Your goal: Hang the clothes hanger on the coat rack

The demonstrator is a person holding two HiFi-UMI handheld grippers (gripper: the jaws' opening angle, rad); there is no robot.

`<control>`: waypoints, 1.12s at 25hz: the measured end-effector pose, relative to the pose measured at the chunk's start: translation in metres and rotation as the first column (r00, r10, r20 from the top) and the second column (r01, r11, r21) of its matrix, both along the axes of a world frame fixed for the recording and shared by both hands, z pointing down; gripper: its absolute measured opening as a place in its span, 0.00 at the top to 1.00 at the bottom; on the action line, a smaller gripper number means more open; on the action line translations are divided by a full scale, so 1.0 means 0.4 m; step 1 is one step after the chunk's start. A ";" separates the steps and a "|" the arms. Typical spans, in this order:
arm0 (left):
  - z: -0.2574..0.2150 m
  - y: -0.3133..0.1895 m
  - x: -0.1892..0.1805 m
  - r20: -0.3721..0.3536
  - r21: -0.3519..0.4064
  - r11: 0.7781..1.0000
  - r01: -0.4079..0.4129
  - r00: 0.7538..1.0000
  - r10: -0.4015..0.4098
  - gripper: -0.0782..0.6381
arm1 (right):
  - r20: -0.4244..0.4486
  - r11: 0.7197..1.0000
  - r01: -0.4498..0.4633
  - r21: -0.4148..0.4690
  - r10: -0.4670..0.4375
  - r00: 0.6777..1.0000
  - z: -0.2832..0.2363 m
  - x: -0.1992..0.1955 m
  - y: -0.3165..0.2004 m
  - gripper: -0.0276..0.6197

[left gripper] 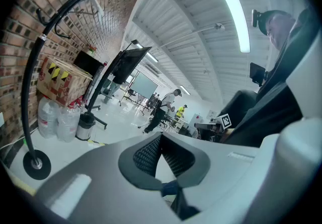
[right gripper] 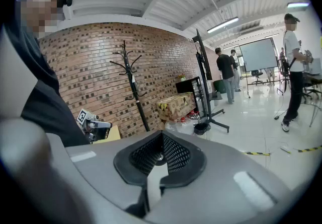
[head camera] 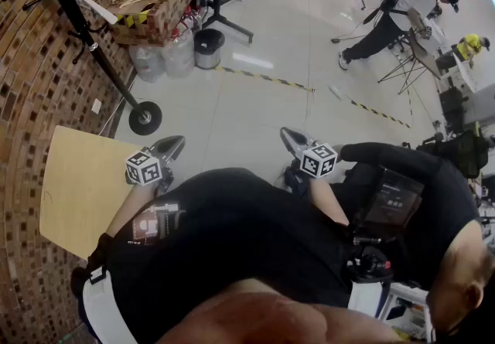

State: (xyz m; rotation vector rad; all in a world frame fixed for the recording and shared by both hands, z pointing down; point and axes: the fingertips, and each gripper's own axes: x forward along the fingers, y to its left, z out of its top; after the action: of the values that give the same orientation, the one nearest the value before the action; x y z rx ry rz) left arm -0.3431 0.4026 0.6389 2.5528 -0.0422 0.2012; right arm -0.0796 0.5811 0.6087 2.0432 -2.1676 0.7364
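Note:
The black coat rack point(head camera: 85, 29) stands by the brick wall at the far left, on a round base point(head camera: 145, 117). A pale bar point(head camera: 94, 6), which may be the hanger, sticks out from its upper pole; I cannot tell for sure. My left gripper point(head camera: 172, 143) and right gripper point(head camera: 292, 136) are both held close to the person's body, over the floor. The left gripper point(left gripper: 161, 137) looks toward the rack point(left gripper: 35, 67), its jaws together and empty. The right gripper point(right gripper: 161, 137) is also shut and empty, with the rack point(right gripper: 132, 82) well ahead of it.
A pale wooden tabletop point(head camera: 77, 188) sits against the wall at the left. Behind the rack are a cardboard box point(head camera: 155, 2), water bottles point(head camera: 166, 52) and a small bin point(head camera: 207, 47). Striped tape point(head camera: 267, 80) crosses the floor. People point(head camera: 402, 10) work at the far right.

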 end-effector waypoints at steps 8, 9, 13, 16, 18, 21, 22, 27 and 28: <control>-0.001 -0.089 0.207 -0.005 0.005 1.000 0.004 1.000 -0.004 0.89 | 0.004 0.998 -0.057 -0.020 0.057 0.998 0.054 0.273 -0.068 0.94; -0.004 -0.107 0.243 -0.007 0.011 1.000 0.008 1.000 -0.008 0.89 | 0.004 0.998 -0.058 -0.017 0.058 0.998 0.058 0.312 -0.079 0.94; -0.016 -0.173 0.420 -0.011 0.024 0.999 0.037 0.999 -0.037 0.89 | 0.000 0.999 -0.035 -0.011 0.035 0.999 0.067 0.486 -0.131 0.94; -0.029 -0.211 0.568 -0.012 0.024 0.999 0.043 0.999 -0.042 0.89 | -0.014 1.000 -0.014 0.001 0.014 1.000 0.050 0.625 -0.171 0.94; -0.043 -0.237 0.669 -0.014 0.036 0.999 0.040 0.999 -0.039 0.89 | -0.030 1.000 -0.008 0.011 0.008 1.000 0.027 0.717 -0.195 0.94; -0.070 -0.265 0.802 -0.026 0.044 0.999 0.030 0.999 -0.029 0.89 | -0.044 1.000 -0.009 0.018 0.010 0.999 0.006 0.833 -0.225 0.94; -0.075 -0.271 0.835 -0.026 0.049 0.999 0.022 0.999 -0.021 0.89 | -0.044 1.000 -0.010 0.021 0.011 0.999 0.003 0.861 -0.235 0.94; -0.077 -0.336 0.938 -0.031 0.047 0.999 -0.002 1.000 0.003 0.89 | -0.048 0.999 -0.023 0.028 0.025 0.999 -0.011 0.961 -0.303 0.94; -0.073 -0.357 0.957 -0.034 0.042 0.999 -0.005 0.999 0.007 0.89 | -0.051 0.999 -0.028 0.027 0.030 0.998 -0.010 0.980 -0.323 0.94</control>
State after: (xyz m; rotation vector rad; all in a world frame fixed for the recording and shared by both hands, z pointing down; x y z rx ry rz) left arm 0.0397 0.2598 0.6097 2.5975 -0.0256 0.1606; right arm 0.3124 0.4519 0.6045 2.0864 -2.1358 0.6552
